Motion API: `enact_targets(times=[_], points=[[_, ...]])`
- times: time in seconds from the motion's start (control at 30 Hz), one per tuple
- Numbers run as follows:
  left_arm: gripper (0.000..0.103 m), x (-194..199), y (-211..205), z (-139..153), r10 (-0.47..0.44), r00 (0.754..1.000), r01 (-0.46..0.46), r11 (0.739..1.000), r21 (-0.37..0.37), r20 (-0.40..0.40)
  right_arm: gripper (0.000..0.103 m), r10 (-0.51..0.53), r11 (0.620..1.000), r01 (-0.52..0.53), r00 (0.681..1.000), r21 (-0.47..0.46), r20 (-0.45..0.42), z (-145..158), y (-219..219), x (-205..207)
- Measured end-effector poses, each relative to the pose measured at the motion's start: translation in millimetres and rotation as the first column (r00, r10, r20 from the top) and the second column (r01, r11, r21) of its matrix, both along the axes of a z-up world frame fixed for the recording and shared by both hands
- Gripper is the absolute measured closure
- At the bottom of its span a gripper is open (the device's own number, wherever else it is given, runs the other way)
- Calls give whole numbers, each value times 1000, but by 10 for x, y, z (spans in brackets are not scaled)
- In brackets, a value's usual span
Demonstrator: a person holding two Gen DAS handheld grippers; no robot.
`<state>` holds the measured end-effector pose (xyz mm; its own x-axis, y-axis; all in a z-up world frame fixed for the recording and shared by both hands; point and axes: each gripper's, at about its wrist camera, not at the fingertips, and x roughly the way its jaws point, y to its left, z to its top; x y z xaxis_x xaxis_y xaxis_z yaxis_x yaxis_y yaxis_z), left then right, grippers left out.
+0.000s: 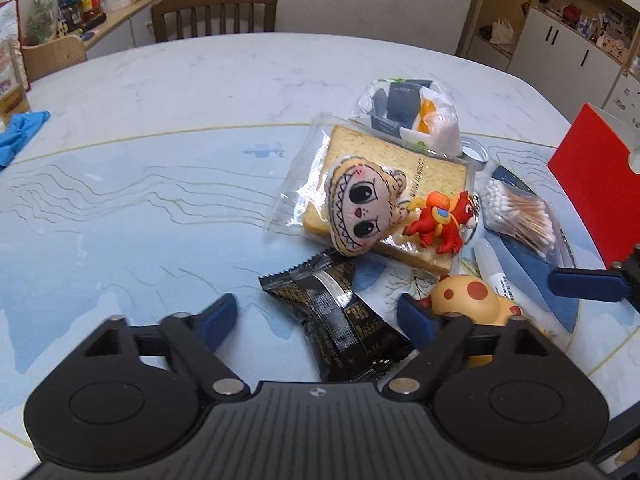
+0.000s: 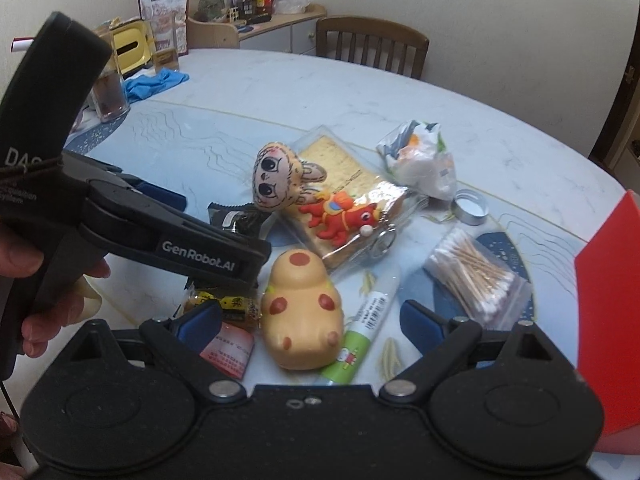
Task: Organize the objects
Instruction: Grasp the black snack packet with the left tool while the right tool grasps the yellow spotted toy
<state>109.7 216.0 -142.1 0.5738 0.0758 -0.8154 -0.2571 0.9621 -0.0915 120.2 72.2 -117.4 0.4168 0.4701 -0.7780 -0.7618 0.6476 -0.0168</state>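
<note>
A pile of small items lies on the pale blue table (image 1: 160, 220). My left gripper (image 1: 318, 314) stands open low over a black snack packet (image 1: 340, 320), which lies between its blue pads without touching them. My right gripper (image 2: 310, 322) is open wide, with a yellow red-spotted squishy toy (image 2: 304, 312) and a green-capped glue tube (image 2: 360, 332) between its fingers, neither gripped. Behind them are a plush face charm (image 1: 360, 204), a red horse keychain (image 1: 436, 220), a bagged bread slice (image 1: 384, 164) and a bag of cotton swabs (image 1: 516, 216).
A red box (image 2: 608, 320) stands at the right. A bagged tissue pack (image 1: 408, 116) and a metal lid (image 1: 474, 152) lie behind the pile. A blue cloth (image 2: 156, 82) and a glass (image 2: 108, 96) sit far left. A wooden chair (image 1: 216, 12) stands behind the table.
</note>
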Motion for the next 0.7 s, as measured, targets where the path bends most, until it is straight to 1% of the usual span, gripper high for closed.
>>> enact_targets(times=[0.17,0.23,0.4,0.5,0.53,0.57,0.6,0.63,0.7], points=[[39,-1,14,-12,-25,1000,26,999,-41,9,9,9,1000,-9,1000,-11,-4,-21,65,18],[43,8,11,-10,-37,999,38,998,-49,13,10,5,1000,-5,1000,-12,-13,-32,83,43],[47,9,31,-19,-46,999,47,997,-64,18,11,11,1000,-11,999,-13,-36,-54,124,67],[53,2,51,-19,-45,999,47,996,-77,24,14,16,1000,-16,999,-14,-45,-67,138,70],[56,-1,54,-20,-47,999,48,996,-79,25,17,15,1000,-16,999,-18,-47,-71,144,69],[57,-4,55,-22,-48,998,50,995,-81,27,21,16,1000,-17,999,-21,-49,-77,150,72],[58,-9,58,-22,-49,998,51,995,-83,28,38,17,1000,-19,998,-25,-56,-86,157,81],[59,-13,64,-21,-48,998,50,995,-85,29,53,13,999,-16,998,-39,-63,-101,170,95],[64,-28,74,-20,-46,999,48,995,-92,30,54,7,999,-10,998,-47,-68,-115,169,116]])
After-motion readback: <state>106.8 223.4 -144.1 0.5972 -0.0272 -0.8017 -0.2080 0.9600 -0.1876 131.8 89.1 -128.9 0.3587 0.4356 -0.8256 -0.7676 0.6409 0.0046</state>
